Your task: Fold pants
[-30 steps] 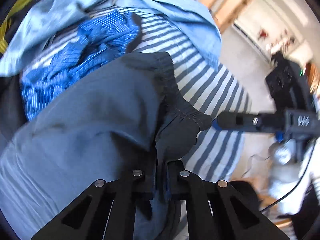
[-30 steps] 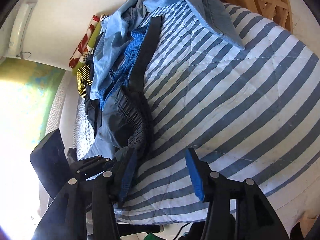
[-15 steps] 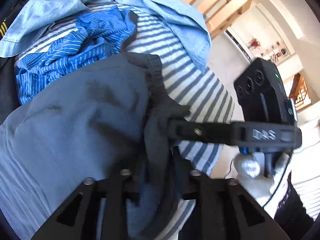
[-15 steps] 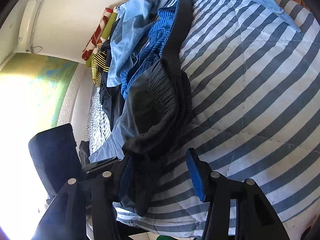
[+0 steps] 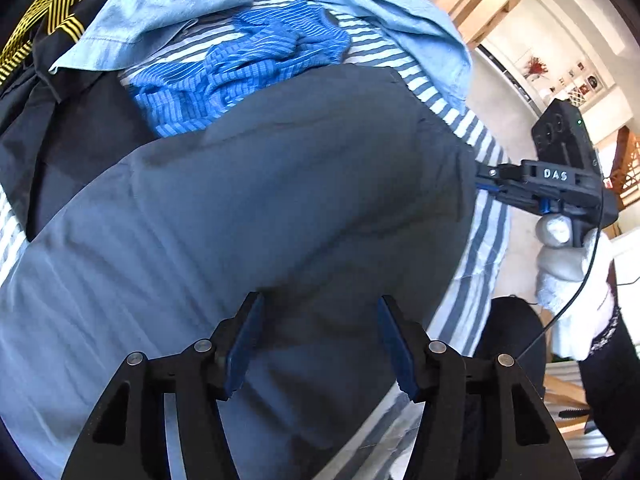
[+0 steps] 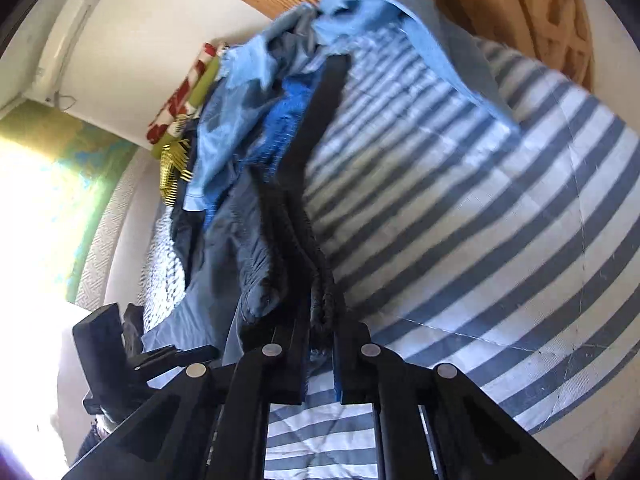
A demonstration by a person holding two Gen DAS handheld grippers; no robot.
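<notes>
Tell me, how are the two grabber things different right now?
The left gripper has its jaws spread wide and holds nothing; the right gripper has its jaws squeezed shut on the pants. The left one hovers over the flat cloth; the right one pinches the bunched waistband edge. Both are black with blue pads.

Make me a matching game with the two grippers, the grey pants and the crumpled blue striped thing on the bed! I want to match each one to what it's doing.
Things:
1. left gripper
2. right gripper
3. grey pants
4. blue striped garment

States:
A. crumpled on the striped bedcover, past the pants
B. shut on the elastic waistband
C. open, fingers apart over the fabric
D. spread out wide across the bed

Pairs: 1-C, 2-B, 3-D, 4-A
</notes>
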